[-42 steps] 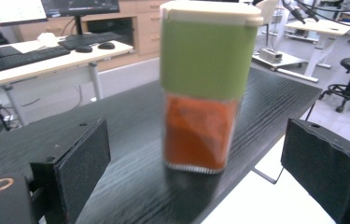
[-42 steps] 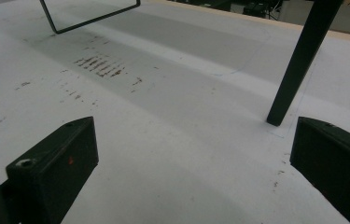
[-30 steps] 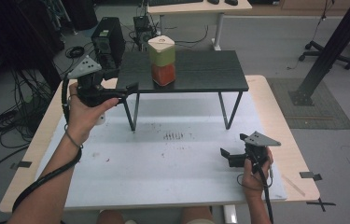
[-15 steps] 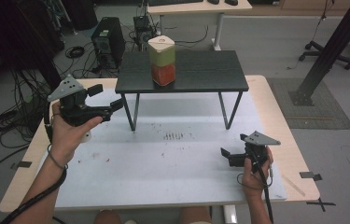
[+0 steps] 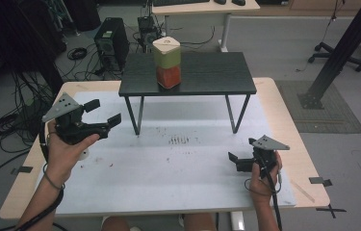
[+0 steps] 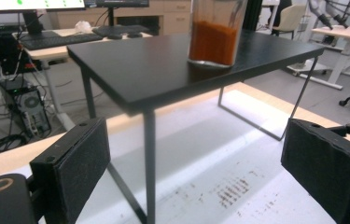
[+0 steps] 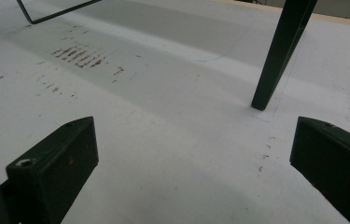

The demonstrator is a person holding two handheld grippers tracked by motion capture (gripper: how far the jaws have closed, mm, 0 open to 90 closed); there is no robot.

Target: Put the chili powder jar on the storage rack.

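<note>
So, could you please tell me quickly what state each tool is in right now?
Left tool: open, holding nothing.
Right tool: open, holding nothing.

The container stands on the small raised table, toward its left half. That table sits at the back of the white mat, on the wooden tabletop. The left gripper is up beside its front-left leg; the right gripper is low at the mat's front right.
</note>
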